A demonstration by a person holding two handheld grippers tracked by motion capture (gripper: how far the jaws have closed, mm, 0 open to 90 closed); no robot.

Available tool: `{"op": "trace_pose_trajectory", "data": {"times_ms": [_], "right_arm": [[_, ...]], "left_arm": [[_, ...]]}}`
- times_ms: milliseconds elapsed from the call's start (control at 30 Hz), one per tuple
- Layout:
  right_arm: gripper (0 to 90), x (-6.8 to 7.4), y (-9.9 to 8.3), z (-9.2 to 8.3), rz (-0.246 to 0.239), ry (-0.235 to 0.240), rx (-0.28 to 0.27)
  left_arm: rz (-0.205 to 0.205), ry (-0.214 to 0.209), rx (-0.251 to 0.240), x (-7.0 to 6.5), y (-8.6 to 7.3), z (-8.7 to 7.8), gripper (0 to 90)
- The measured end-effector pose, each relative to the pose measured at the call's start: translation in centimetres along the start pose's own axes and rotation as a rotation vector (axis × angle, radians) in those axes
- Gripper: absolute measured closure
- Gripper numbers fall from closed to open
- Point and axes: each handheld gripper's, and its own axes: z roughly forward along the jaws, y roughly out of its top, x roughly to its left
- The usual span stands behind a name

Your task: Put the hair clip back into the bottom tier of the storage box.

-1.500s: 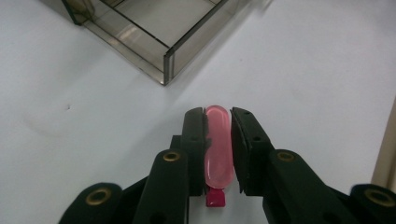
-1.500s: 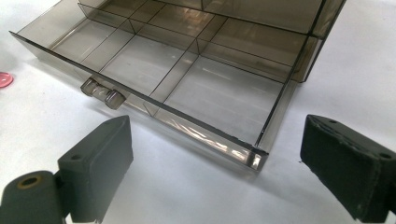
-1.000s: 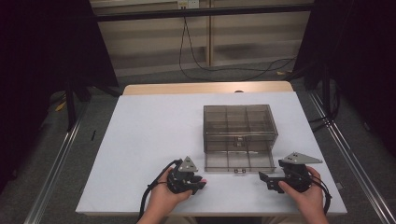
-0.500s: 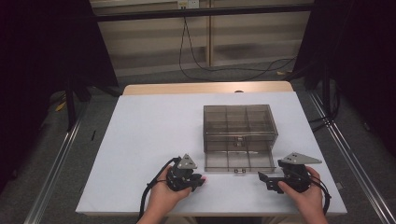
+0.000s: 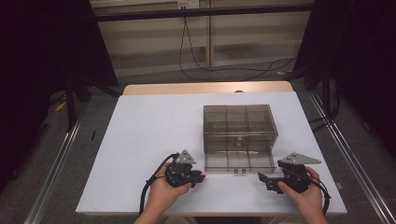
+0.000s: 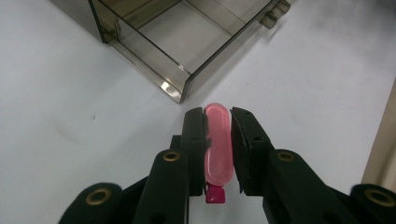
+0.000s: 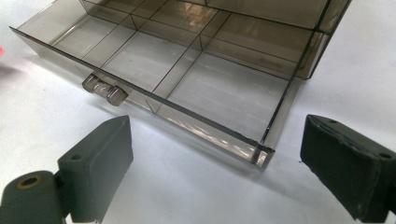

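Two grippers sit near the counter's (image 5: 140, 121) front edge: left gripper (image 6: 218, 140) clamps a pink capsule-shaped piece (image 6: 218, 144); right gripper (image 7: 215, 163) gapes wide, empty, before the open drawer (image 7: 154, 88).

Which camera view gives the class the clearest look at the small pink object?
The left gripper view: the pink object sits large between the left tongs, near the open drawer. The high view shows a tiny pink speck; the right gripper view, a pink sliver at its edge.

Even overhead light falls on the white table (image 5: 154, 126), while the room around it sinks into near black. Both gripper views are sharp up close, with soft shadows and faint glare on the smoky plastic drawer (image 7: 187, 93).
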Motion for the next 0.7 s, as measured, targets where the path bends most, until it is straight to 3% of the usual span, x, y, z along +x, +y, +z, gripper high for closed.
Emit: {"op": "trace_pose_trajectory", "data": {"times_ms": [700], "right_arm": [[9.3, 0.2, 0.0, 0.2, -0.008, -0.002, 0.006]], "left_arm": [[-0.027, -0.01, -0.009, 1.0, 1.8, -1.1, 76.3]]}}
